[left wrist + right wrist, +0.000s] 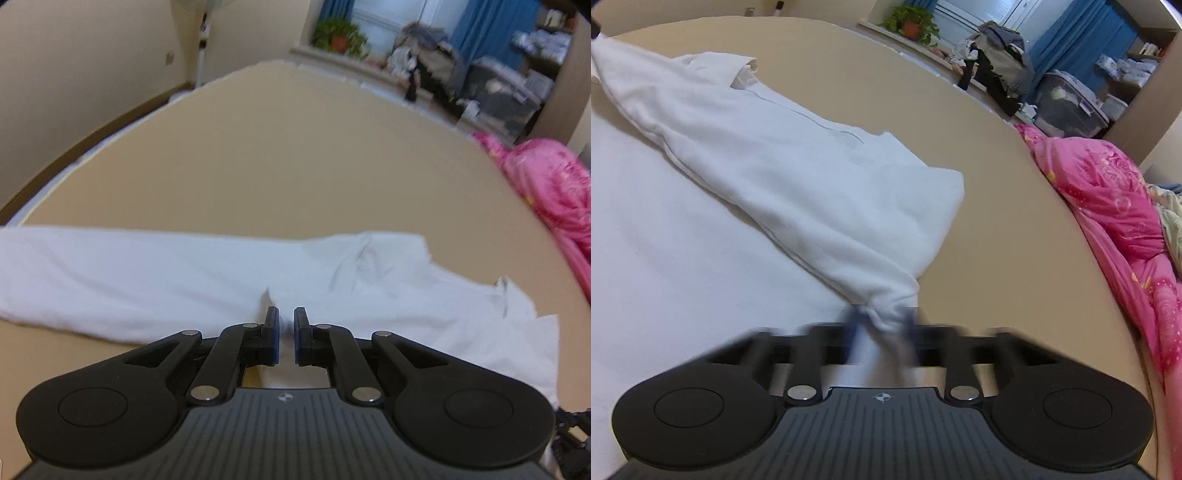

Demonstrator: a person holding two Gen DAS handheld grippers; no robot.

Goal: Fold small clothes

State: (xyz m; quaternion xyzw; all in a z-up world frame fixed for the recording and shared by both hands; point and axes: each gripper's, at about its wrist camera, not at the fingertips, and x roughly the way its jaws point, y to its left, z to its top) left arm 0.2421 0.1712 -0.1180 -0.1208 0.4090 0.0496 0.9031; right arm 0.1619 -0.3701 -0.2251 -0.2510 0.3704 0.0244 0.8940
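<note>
A white garment (184, 280) lies spread across the tan bed surface (277, 166). My left gripper (286, 325) sits low over the garment's near edge, its jaws nearly together with white cloth in the narrow gap between them. In the right wrist view the same white garment (783, 170) is partly folded, a doubled layer running from far left to my right gripper (882, 321). The right gripper is blurred by motion and is shut on a bunched corner of the garment, lifting it slightly.
A pink quilt (1108, 206) lies heaped along the right side of the bed and also shows in the left wrist view (554, 184). Beyond the bed are a potted plant (912, 22), a pile of clothes (997, 55), storage bins (1071, 103) and blue curtains.
</note>
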